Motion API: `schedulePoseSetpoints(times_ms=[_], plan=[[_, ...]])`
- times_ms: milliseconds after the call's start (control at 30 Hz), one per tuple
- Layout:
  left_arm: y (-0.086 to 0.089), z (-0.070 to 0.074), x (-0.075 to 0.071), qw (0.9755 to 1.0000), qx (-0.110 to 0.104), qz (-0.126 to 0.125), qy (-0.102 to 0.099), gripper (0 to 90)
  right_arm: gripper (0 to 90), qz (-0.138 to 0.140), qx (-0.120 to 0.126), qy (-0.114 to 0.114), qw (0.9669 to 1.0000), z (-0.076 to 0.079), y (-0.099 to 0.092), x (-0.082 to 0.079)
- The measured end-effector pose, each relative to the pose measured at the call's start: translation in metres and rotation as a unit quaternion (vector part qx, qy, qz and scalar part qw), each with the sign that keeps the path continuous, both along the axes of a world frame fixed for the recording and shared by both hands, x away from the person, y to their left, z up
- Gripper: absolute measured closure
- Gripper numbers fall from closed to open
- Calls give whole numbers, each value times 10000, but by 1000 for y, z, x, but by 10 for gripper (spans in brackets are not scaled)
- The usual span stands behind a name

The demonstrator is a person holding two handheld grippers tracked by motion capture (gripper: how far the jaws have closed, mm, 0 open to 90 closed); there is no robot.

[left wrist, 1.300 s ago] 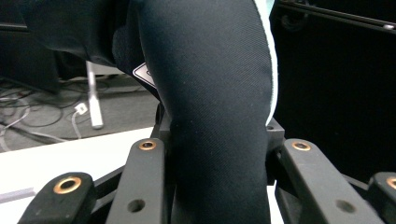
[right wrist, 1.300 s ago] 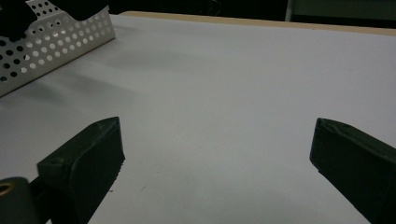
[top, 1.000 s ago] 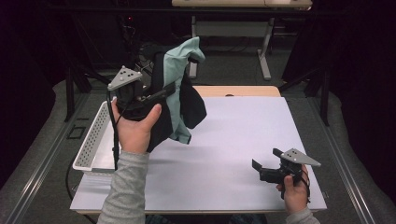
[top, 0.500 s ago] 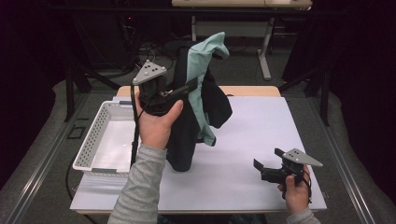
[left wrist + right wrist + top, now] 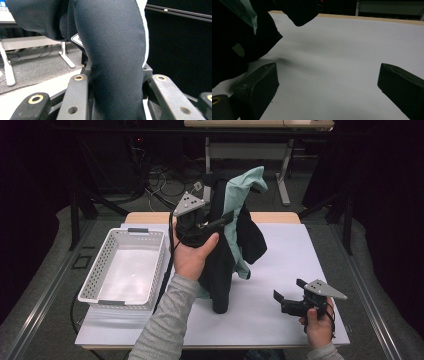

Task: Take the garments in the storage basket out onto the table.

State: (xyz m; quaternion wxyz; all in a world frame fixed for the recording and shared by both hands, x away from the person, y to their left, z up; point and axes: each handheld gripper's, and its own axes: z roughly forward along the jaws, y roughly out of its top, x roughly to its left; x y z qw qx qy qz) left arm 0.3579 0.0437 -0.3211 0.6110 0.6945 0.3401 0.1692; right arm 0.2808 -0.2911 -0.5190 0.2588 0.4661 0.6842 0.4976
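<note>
Left gripper [image 5: 220, 222]: pinching dark garment [image 5: 222, 265], lifted mid-table | right gripper [image 5: 287, 296]: spread, idle, near right corner | basket [image 5: 95, 275]: empty, left edge | progress: likely early.

The hanging garment [image 5: 227, 245] blocks mid-table beside the basket [image 5: 95, 270]; the right side seems open.

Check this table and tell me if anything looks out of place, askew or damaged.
Nothing looks damaged or spilled. The dark navy and mint-green fabric garment hangs bunched from the left claw, its lower end touching the white table top. The white plastic slotted basket sits square at the left. The right claw is open, low over the table.
</note>
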Motion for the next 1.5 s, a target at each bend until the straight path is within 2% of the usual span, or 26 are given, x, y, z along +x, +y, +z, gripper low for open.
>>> schedulePoseSetpoints(times_ms=[233, 267, 300, 367, 467, 500, 567, 667, 767, 833, 900, 1000, 1100, 1200, 1300, 1500], plan=[[2, -28, 5, 9999, -125, -104, 5, 642, 30, -54, -69, 41, 10000, -2, 0, 2], [3, -33, 6, 9998, -136, -120, 49, 642, 30, -56, -133, -35, 9999, -3, 0, 4], [3, -37, 7, 9998, -156, -128, 92, 642, 30, -81, -123, 36, 9999, -2, 1, 3], [4, -47, 8, 9996, -157, -158, 197, 641, 30, -101, -128, -41, 9999, -4, 2, 4], [6, -60, 8, 9993, -189, -142, 276, 639, 33, -60, -190, 62, 9998, -4, 2, 4], [7, -66, 8, 9993, -178, -132, 297, 639, 33, -79, -123, 32, 9999, -6, 4, 5], [9, -76, 8, 9990, -180, -118, 391, 637, 33, -63, -163, 10, 9998, -7, 3, 5], [12, -90, 6, 9991, -91, -54, 399, 635, 34, -81, -102, 18, 9999, -7, 4, 5], [17, -103, 5, 9983, -307, -34, 497, 632, 38, -60, -107, 5, 9999, -6, 4, 6], [18, -110, 2, 9982, -325, 38, 493, 631, 39, -20, -147, 66, 9999, -5, 3, 6], [19, -116, -2, 9986, -267, 101, 455, 629, 41, -25, -67, 24, 10000, -6, 4, 6], [19, -123, -5, 9985, -177, 86, 513, 626, 41, 3, 1, 19, 10000, -6, 5, 8], [18, -130, -8, 9985, -76, 48, 548, 624, 40, 42, -94, 25, 9999, -5, 6, 7], [17, -136, -9, 9981, -72, 39, 603, 620, 40, 53, -137, 17, 9999, -5, 8, 7], [16, -143, -6, 9967, -82, -28, 803, 615, 40, 60, -149, 24, 9999, -6, 8, 8], [10, -161, -2, 9951, 77, -20, 982, 610, 45, 53, -151, 72, 9998, -6, 7, 8]])
